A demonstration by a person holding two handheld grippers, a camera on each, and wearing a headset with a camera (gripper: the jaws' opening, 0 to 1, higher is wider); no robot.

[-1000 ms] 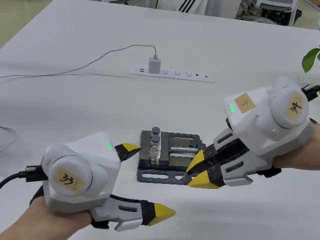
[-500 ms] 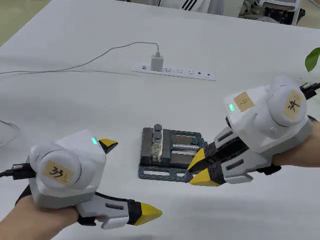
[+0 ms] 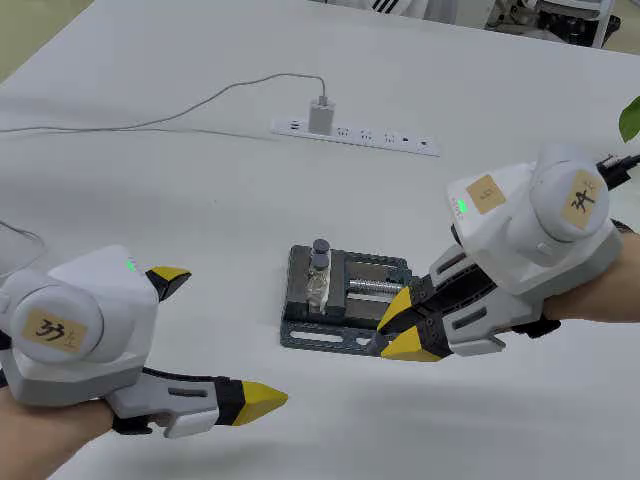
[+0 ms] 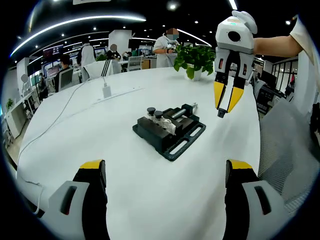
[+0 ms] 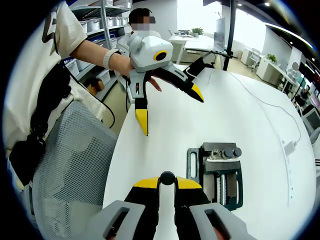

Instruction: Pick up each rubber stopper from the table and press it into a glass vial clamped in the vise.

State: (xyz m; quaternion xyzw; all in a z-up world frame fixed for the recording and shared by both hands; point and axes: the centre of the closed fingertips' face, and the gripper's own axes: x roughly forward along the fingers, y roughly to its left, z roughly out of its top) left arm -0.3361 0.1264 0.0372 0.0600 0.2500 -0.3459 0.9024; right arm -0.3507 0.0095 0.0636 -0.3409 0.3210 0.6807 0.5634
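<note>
Mid-carry: right gripper (image 3: 392, 330) is pinching a rubber stopper (image 5: 167, 178) just right of the vise (image 3: 345, 335), left gripper (image 3: 215, 338) hangs wide open near left, so next I'd guess line it up over a vial (image 3: 319, 283) and press.

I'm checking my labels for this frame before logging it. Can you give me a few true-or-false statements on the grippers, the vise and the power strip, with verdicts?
1. The left gripper is open with nothing between its jaws. True.
2. The right gripper is empty. False: it is shut on a dark rubber stopper.
3. The vise clamps a glass vial that is already stoppered. True.
4. Nothing is plugged into the power strip. False: a white charger with a cable sits in it.
5. The left gripper rests on the vise. False: it is held apart from the vise, off to one side.
</note>
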